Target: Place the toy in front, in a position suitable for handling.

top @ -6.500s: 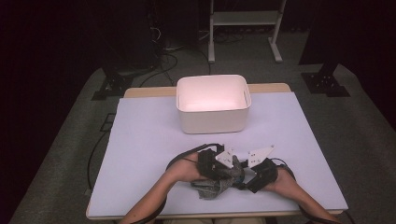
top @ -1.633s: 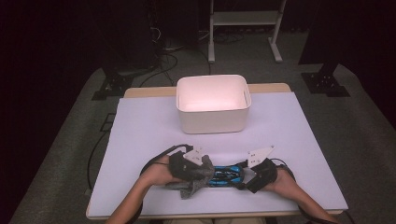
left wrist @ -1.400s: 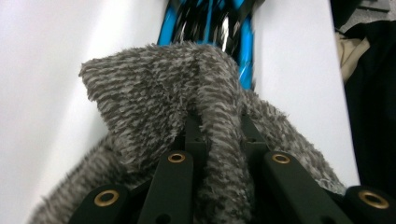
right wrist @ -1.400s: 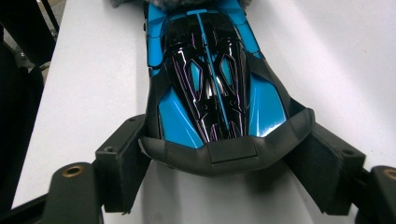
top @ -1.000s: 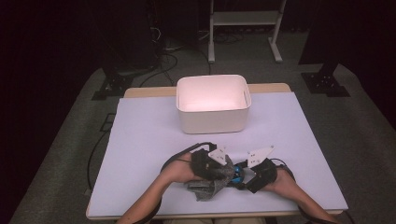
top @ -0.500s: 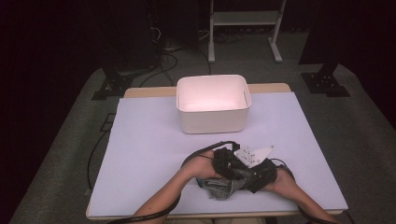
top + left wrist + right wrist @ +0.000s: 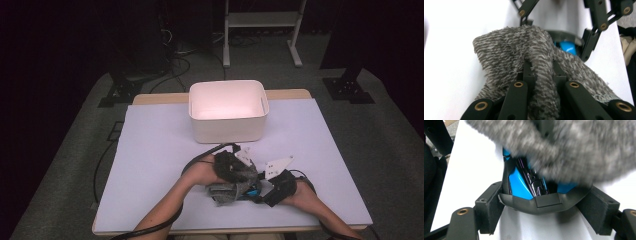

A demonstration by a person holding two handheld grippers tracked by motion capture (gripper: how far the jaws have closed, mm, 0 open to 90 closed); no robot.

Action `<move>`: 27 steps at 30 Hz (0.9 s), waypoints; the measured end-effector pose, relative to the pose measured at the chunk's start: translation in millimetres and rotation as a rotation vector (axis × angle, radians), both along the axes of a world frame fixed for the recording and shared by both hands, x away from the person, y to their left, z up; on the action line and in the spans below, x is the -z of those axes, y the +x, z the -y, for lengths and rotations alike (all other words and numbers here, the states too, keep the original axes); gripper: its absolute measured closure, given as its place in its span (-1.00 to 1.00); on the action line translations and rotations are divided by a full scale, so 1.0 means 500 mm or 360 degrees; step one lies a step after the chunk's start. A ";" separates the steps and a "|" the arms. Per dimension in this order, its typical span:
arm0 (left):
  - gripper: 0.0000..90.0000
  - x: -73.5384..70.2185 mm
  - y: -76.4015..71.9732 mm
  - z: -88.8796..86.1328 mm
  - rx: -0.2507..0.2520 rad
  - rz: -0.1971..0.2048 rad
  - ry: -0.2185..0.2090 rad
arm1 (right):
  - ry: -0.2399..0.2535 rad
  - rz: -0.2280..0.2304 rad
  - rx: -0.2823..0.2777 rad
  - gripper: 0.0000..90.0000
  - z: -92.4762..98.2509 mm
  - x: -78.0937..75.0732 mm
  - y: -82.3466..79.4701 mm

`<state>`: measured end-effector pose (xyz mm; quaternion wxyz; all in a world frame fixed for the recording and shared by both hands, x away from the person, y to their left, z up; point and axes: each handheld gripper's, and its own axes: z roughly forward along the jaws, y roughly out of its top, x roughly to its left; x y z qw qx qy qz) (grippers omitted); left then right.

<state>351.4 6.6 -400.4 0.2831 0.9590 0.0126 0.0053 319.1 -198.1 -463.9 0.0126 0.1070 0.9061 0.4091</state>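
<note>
- Wiping a blue and black object [image 7: 524, 182] with a grey cloth [image 7: 524, 57] at the near edge of the table [image 7: 150, 150]; that is my reading of the work in hand.
- Gripping the cloth with my left gripper [image 7: 541, 75]: its jaws are clenched tight on a fold of the fuzzy fabric, which is bunching up between them and draping over both sides.
- Holding the object with my right gripper [image 7: 541, 202]: its jaws are standing wide and clamping a dark, curved part of the object, with glossy blue and black surfaces rising beyond the grip.
- Pressing the cloth down over the top of the object; in the right gripper view the fabric is blurred and is covering the upper part, while the blue lower part is showing bare.
- Working with both hands touching or nearly so, seen from the high view, left hand [image 7: 205, 172] on top of the cloth, right hand [image 7: 300, 192] just beside it.
- Leaving a white bin [image 7: 227, 112] untouched, standing well apart toward the far side of the table; I cannot tell whether anything is lying inside.
- Judging the wipe as under way but not finished: the cloth is on the object, part of it is uncovered, and nothing is being set down or moved toward the bin yet.
</note>
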 end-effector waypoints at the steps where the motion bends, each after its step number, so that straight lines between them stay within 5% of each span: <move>1: 0.76 0.000 0.001 -0.010 -0.0020 -0.0003 -0.0010 | 0.0000 0.0003 0.0000 -0.48 0.000 0.000 0.000; 10: 0.76 0.008 -0.007 -0.088 -0.0128 -0.0013 0.0009 | 0.0010 -0.0061 0.0025 -0.55 -0.003 -0.002 0.003; 27: 0.76 0.010 -0.013 -0.095 -0.0114 -0.0003 -0.0012 | 0.0052 -0.0230 0.0035 -0.61 -0.033 -0.038 0.057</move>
